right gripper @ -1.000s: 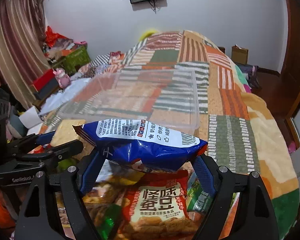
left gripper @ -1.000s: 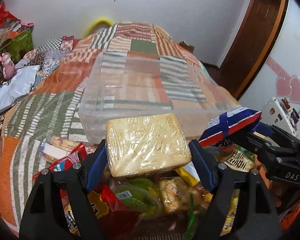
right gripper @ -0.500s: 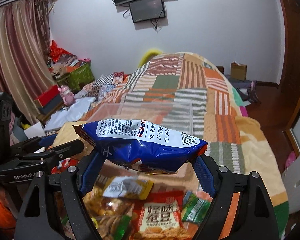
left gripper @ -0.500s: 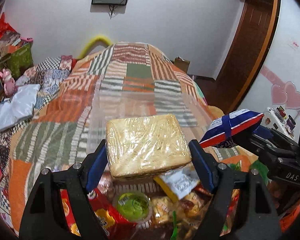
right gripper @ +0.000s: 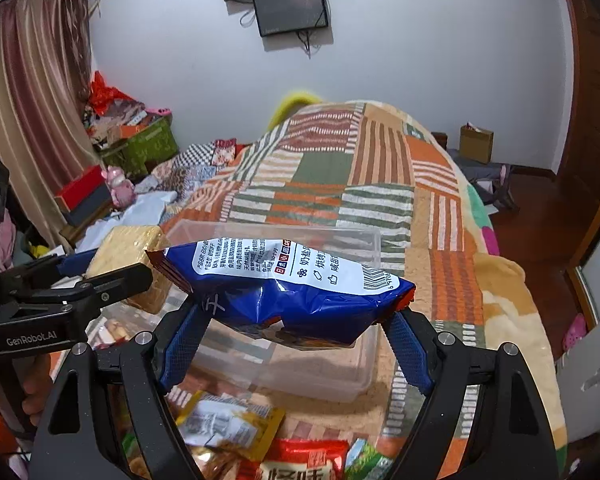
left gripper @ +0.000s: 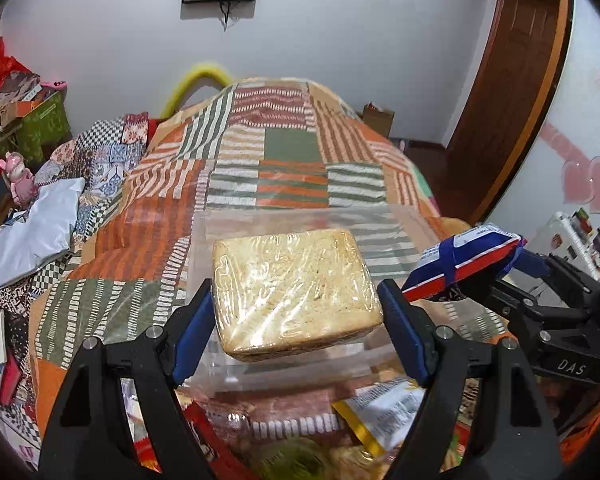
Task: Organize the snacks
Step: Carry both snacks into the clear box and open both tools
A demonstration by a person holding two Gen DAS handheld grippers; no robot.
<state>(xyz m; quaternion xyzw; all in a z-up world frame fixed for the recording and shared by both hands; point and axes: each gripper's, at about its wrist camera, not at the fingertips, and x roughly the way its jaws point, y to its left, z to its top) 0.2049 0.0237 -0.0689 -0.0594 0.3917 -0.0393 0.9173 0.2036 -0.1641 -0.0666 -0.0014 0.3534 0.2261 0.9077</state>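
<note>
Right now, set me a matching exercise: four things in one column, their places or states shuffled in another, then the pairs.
1. cracker pack
2. blue bag
3. clear bin
4. yellow packet

A. on the quilt, nothing inside it
B. gripped by the right gripper
C. lying in the snack pile
D. gripped by the left gripper

Pairs: 1-D, 2-B, 3-A, 4-C

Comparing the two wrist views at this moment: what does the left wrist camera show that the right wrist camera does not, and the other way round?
Left wrist only: pink heart decals on the wall at right.

Right wrist only: the curtain, the brown paper bag on the floor, and the red snack bag.

Both: the clear plastic bin, the wrapped cracker block clamped in the left gripper, and the blue snack bag clamped in the right gripper.
</note>
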